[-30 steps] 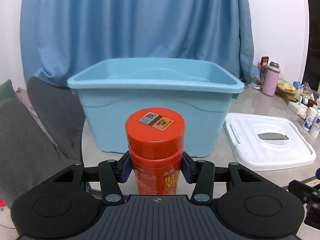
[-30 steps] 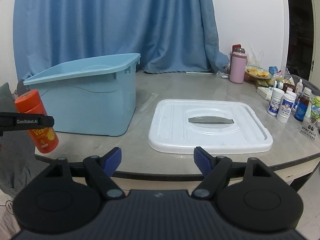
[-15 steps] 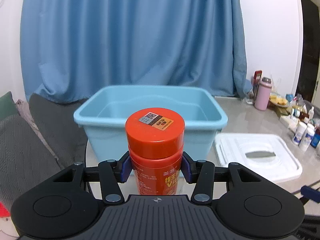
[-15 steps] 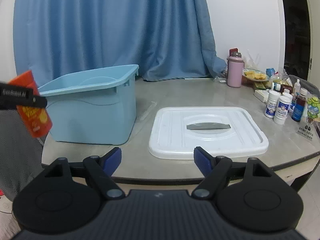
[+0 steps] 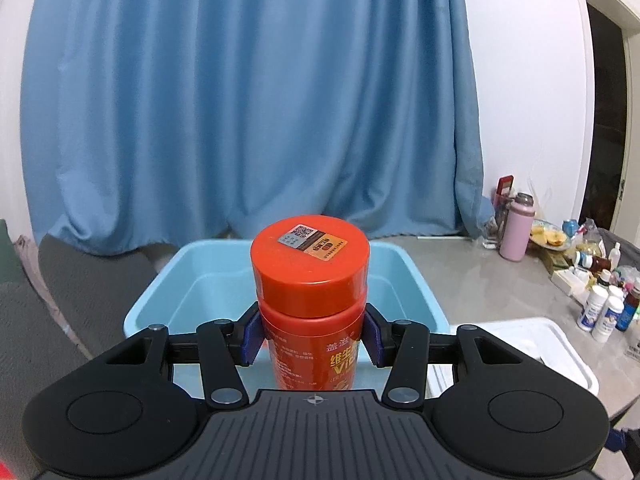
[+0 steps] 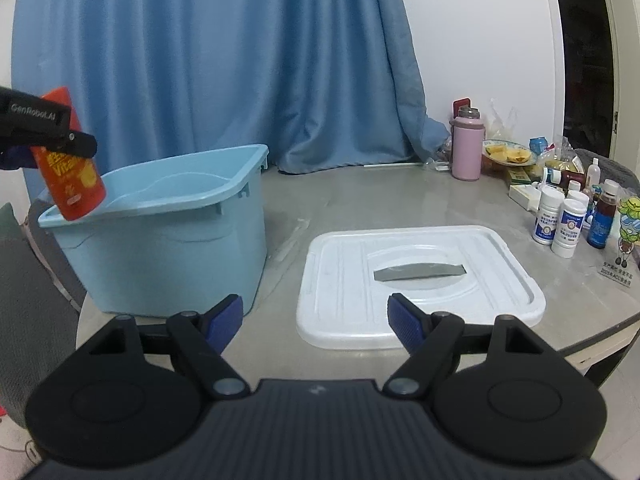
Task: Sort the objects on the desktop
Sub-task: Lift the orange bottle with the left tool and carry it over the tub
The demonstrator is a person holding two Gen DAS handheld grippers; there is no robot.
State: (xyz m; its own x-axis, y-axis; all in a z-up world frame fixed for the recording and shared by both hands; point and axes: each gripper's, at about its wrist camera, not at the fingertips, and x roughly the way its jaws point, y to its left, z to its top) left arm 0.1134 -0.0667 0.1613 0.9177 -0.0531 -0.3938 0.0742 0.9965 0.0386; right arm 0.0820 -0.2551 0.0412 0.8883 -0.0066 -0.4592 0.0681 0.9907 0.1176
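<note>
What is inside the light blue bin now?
The visible inside of the light blue bin is bare. The orange bottle in the left claw covers its middle in the left view; the near wall hides the floor in the right view.

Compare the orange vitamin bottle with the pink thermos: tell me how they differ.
The orange vitamin bottle is held in the air, tilted, by the left gripper above the blue bin; the pink thermos stands upright on the table's far side. The bottle's cap is orange like its body; the thermos's top is darker than its pink body. Both are capped cylinders.
</note>
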